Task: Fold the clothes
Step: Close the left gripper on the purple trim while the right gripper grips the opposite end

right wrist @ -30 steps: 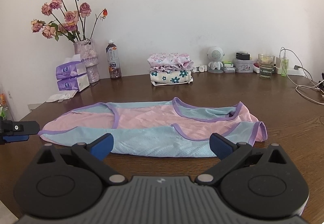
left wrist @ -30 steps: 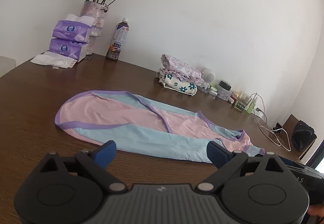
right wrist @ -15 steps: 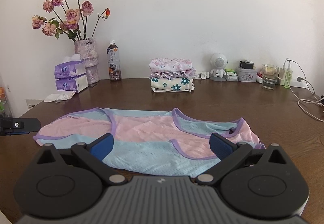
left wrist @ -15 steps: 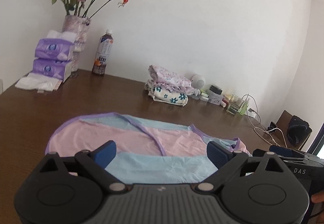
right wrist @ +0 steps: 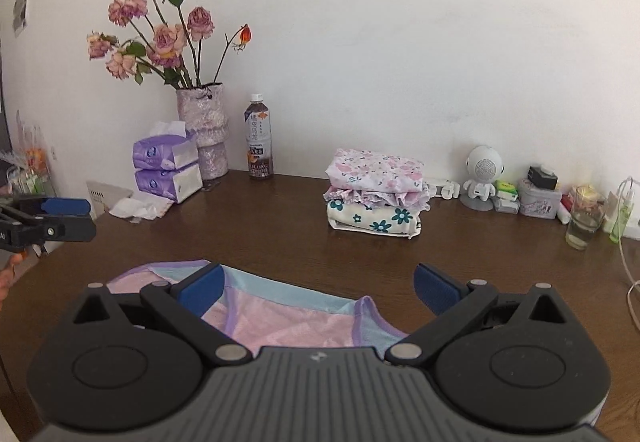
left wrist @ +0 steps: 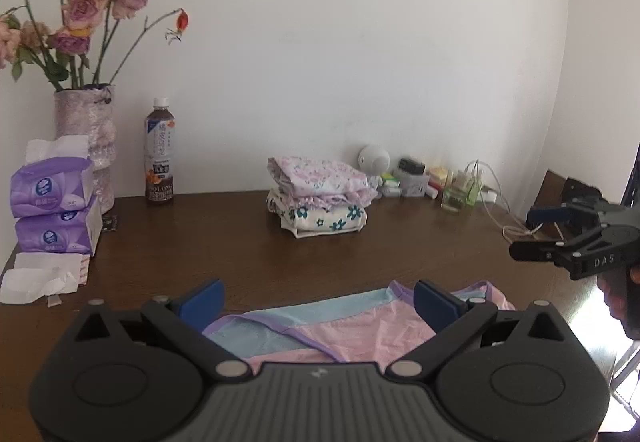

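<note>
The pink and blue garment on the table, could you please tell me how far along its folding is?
Done: a stack of folded clothes sits by the wall. In hand: nothing; the left gripper and right gripper are both open above the pink and blue garment, which lies spread flat on the table. Left: gripping its edges, folding it, probably adding it to the stack.

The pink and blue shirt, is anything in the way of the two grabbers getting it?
No. The shirt lies right under both open grippers, left and right, with nothing visible between.
</note>
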{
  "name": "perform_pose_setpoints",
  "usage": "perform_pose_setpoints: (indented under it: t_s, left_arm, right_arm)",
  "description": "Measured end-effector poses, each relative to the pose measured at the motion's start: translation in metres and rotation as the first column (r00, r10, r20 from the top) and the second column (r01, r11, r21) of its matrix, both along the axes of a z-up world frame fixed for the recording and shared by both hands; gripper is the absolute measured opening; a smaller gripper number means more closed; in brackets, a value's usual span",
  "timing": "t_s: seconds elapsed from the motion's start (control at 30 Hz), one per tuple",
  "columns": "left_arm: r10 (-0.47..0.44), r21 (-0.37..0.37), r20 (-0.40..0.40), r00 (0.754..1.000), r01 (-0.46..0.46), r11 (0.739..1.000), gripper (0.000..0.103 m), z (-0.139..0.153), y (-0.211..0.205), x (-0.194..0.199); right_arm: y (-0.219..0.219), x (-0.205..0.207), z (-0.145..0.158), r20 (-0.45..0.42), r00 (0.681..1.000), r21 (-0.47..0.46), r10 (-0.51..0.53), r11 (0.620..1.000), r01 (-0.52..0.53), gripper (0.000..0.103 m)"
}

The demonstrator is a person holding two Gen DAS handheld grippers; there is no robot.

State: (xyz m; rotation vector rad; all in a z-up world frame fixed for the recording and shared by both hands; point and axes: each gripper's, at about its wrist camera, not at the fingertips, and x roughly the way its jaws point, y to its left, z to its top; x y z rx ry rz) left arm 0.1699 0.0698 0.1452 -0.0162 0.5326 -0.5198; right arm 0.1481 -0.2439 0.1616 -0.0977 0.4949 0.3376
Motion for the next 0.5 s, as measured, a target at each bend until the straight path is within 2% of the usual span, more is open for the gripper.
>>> perform_pose_setpoints:
  t_s: [0.07,0.17,0.27,0.33,0.43,0.5]
  left_arm:
    - [-0.025,0.068,-0.015,1.0,0.026,0.997,0.1,0.002,-0.013,0.02]
    - [-0.068,0.186,0.013,0.998,0.064,0.981,0.099,0.007,-0.033,0.044]
    - [-0.084,0.25,0.013,0.996,0.078,0.965,0.094,0.003,-0.044,0.068]
    - [-0.074,0.279,-0.017,0.997,0.075,0.957,0.089,-0.007,-0.048,0.088]
    - [-0.074,0.305,-0.066,0.995,0.09,0.948,0.077,-0.028,-0.052,0.115]
    - [-0.097,0.313,-0.121,0.988,0.13,0.941,0.066,-0.044,-0.053,0.131]
  right_arm:
    - [0.004,0.023,-0.001,-0.015,1.0,-0.088,-0.01,0.996,0.008,0.103]
    - [0.007,0.061,-0.003,-0.058,0.998,-0.199,-0.008,0.98,-0.003,0.103]
    - [0.012,0.095,-0.005,-0.081,0.996,-0.268,0.03,0.962,-0.051,0.102]
    - [0.015,0.117,-0.01,-0.108,0.992,-0.292,0.071,0.951,-0.1,0.094]
    - [0.016,0.145,-0.035,-0.199,0.972,-0.273,0.128,0.945,-0.181,0.077]
    - [0.016,0.163,-0.054,-0.256,0.952,-0.269,0.166,0.934,-0.235,0.064]
